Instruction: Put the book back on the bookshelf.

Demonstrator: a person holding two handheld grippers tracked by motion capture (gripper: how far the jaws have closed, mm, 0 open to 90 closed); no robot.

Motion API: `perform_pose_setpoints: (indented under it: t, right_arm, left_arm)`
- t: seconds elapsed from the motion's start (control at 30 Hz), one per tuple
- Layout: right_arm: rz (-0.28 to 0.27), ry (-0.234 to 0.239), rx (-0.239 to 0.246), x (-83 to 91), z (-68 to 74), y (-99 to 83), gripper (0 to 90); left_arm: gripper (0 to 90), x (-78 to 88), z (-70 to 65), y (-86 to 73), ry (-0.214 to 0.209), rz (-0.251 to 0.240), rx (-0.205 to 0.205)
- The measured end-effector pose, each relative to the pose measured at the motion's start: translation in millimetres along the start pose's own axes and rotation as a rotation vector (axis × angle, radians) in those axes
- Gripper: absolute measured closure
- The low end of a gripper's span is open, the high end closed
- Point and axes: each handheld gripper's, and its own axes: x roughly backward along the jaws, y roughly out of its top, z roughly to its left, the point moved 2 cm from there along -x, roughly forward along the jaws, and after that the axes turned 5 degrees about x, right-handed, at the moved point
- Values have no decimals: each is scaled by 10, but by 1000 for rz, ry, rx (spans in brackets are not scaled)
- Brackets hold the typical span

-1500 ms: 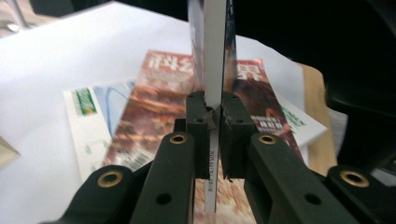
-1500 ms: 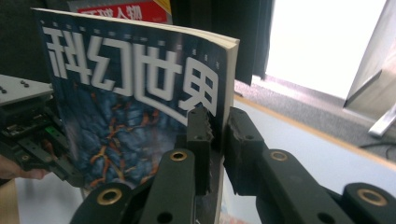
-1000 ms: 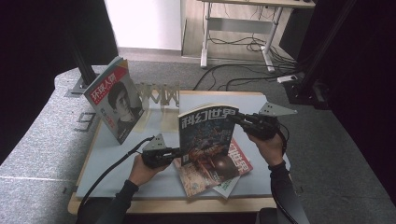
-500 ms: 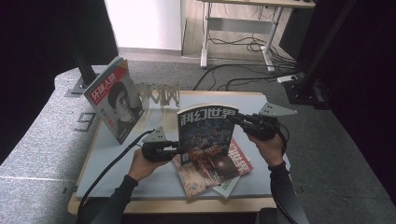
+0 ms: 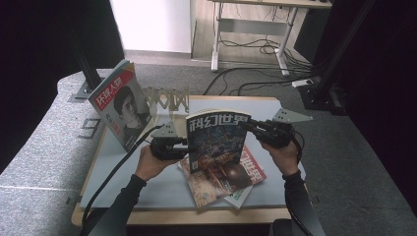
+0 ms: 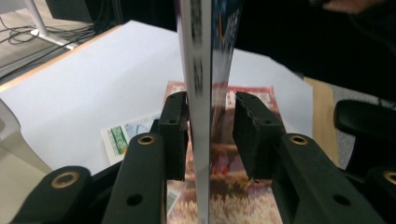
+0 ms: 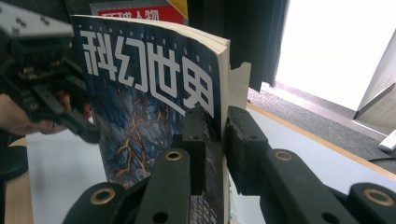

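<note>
Left claw slid closer to mag.

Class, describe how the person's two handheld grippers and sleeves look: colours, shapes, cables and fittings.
Both are black. The left gripper trails a black cable off the table's front; the right gripper carries a grey three-cornered plate. Up close, the left gripper's fingers are blocky black pads on arms with brass-coloured rivets. The person wears dark long sleeves.

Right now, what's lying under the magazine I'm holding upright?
Under the upright magazine, two more lie flat on the table: a red-covered one on top and, beneath it, one with a green-white corner sticking out. The rest of that bottom one is covered.
</note>
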Motion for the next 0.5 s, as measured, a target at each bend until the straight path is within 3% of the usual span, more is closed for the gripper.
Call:
perform_pose_setpoints:
  t: [0.23, 0.5]
  right_arm:
    - [3, -3, 1, -5, 3, 3, 761]
    - [3, -3, 3, -2, 5, 1, 758]
  left_arm:
    - [592, 9, 17, 179, -31, 16, 4]
    - [618, -1, -4, 347, 19, 17, -35]
